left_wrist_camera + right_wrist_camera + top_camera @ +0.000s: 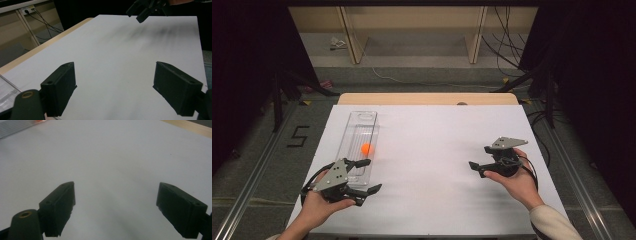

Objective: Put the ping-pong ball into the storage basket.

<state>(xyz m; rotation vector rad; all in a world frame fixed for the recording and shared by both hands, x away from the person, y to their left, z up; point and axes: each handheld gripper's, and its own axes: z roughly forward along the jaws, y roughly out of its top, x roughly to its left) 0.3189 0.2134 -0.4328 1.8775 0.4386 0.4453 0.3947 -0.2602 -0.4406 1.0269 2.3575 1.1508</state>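
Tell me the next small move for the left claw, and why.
Probably swing the left claw forward over the clear tray toward the orange ball. Its jaws stand wide open with nothing between them, the ball lies in the tray just ahead, and the right claw is far across the white sheet.

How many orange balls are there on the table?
1. The orange ball lies inside the clear tray at the table's left side, just beyond the left tool. Nothing seems to hide another.
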